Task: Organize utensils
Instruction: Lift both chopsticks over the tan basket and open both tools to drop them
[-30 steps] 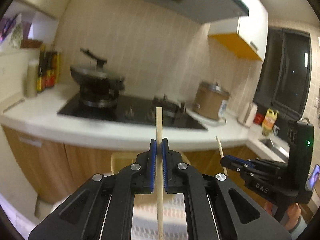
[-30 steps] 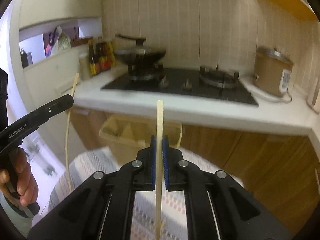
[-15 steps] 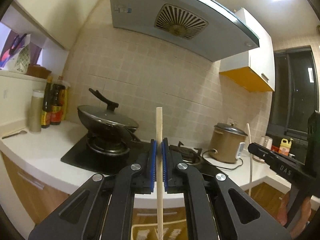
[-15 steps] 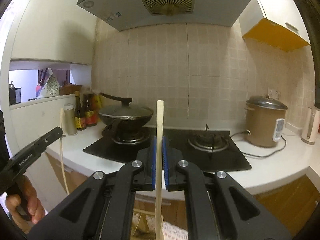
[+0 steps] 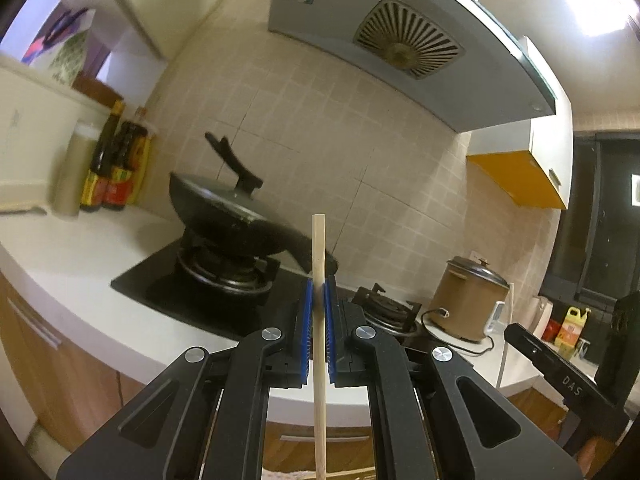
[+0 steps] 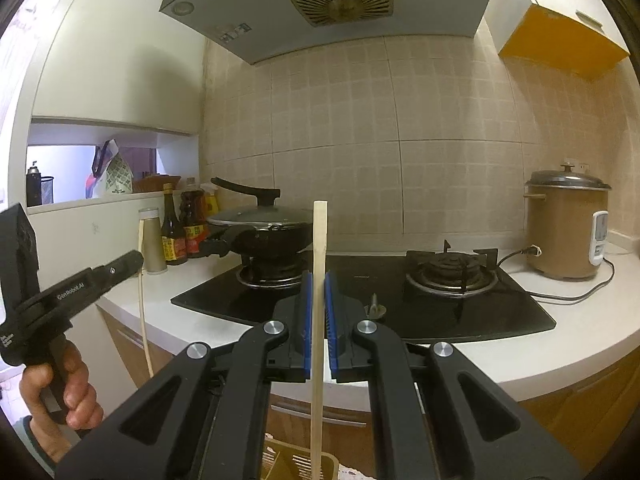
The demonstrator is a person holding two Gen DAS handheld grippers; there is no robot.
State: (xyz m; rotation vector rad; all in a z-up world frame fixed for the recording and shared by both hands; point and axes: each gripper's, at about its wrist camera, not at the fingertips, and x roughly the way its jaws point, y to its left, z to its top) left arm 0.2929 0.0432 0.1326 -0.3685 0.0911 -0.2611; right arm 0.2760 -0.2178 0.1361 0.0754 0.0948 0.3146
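Both hands have swung up from the floor basket toward the counter [image 6: 192, 320]. The left tongs [image 5: 319, 320] and right tongs [image 6: 319, 316] each clamp an upright chopstick [image 6: 319, 264], probably carrying them toward storage.

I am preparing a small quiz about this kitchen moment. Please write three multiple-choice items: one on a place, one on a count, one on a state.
1. Where does the lidded wok stand?
A. on the left burner
B. on the right burner
C. beside the rice cooker

2. How many chopsticks are held in all?
A. one
B. two
C. four

3. How is the right gripper?
A. wide open
B. empty
C. shut on a chopstick

Answers: 1 A, the right burner is bare. 2 B, the left gripper clamps one chopstick, the right another. 3 C, its blue pads press the stick.
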